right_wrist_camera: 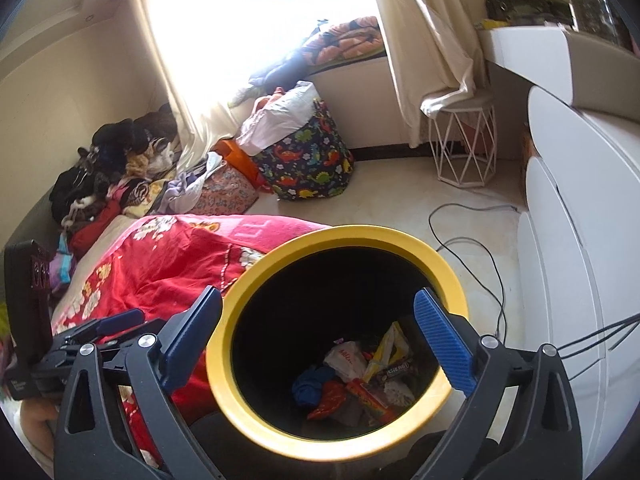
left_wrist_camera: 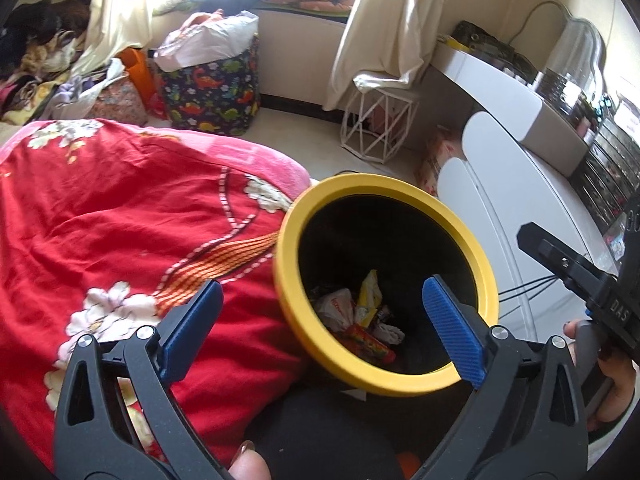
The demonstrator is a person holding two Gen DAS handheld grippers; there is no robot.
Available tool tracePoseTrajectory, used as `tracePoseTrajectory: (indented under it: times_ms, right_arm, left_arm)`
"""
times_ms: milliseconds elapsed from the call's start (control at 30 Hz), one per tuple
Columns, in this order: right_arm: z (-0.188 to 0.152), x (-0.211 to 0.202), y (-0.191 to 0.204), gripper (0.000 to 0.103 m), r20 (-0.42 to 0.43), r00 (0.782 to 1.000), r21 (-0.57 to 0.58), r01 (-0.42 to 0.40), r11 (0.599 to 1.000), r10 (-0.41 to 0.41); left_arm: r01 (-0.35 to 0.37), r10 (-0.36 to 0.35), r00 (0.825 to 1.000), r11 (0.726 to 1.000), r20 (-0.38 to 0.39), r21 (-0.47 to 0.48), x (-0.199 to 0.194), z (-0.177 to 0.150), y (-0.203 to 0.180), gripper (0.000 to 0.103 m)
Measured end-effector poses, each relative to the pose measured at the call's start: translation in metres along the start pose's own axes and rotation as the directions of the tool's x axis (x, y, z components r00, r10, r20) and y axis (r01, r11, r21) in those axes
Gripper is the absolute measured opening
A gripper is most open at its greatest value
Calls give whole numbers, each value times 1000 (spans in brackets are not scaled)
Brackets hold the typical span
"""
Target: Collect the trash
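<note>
While both cameras look down into it, we have the yellow-rimmed bin (left_wrist_camera: 285, 280) right below us, its black inside open to view and its rim just beside the red flowered blanket (left_wrist_camera: 120, 220) on the bed.

Our left hand-held gripper (left_wrist_camera: 324, 330) hangs over the bin with its blue pads spread wide and nothing between them; one pad (left_wrist_camera: 452, 332) sits over the bin's mouth, the other over the blanket. Over on the right, same story: the right hand-held gripper (right_wrist_camera: 320, 340) is wide apart and carrying nothing, straddling the yellow rim. From the left camera we also catch that right tool off to the side, a hand (left_wrist_camera: 612, 376) wrapped around its grip.

And the trash (right_wrist_camera: 360, 384) is down at the bottom of the bin: a crumpled white wrapper (right_wrist_camera: 346, 360), a yellow packet (right_wrist_camera: 390, 346), a dark bar wrapper (right_wrist_camera: 396, 370), something blue and bunched (right_wrist_camera: 308, 386), and red-orange wrappers (right_wrist_camera: 330, 398) all heaped together.

Beyond the bin we see pale floor with a black cable (right_wrist_camera: 472, 256) snaking across it, a white wire-frame stool (right_wrist_camera: 464, 148) under the curtain (right_wrist_camera: 420, 32), a dinosaur-print bag (right_wrist_camera: 308, 164) stuffed full, and white drawers (right_wrist_camera: 568, 264) along the right side. Clothes (right_wrist_camera: 108, 176) are piled at the far end of the bed.
</note>
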State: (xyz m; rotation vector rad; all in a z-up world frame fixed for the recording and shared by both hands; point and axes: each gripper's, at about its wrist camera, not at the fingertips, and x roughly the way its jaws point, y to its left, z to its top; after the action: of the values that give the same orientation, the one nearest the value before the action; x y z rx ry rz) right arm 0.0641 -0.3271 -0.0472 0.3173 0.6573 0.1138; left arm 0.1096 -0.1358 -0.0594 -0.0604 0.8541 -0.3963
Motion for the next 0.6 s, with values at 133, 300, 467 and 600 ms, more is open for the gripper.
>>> tracePoseTrajectory:
  times_ms: [133, 300, 467, 600]
  right_arm:
    - [-2, -4, 15, 96, 6, 1000, -41, -9, 999, 9]
    - [-9, -10, 33, 96, 40, 999, -83, -30, 996, 34]
    - [-20, -23, 54, 96, 136, 989, -139, -39, 990, 58]
    - [-28, -35, 64, 96, 220, 973, -181, -25, 983, 65]
  left_arm:
    - [-37, 38, 999, 999, 27, -30, -14, -4, 13, 92]
    - [-90, 96, 991, 993, 92, -71, -36, -9, 27, 92]
    - [-142, 152, 975, 987, 163, -68, -61, -16, 33, 92]
    - [-180, 188, 959, 982, 212, -55, -77, -26, 34, 92]
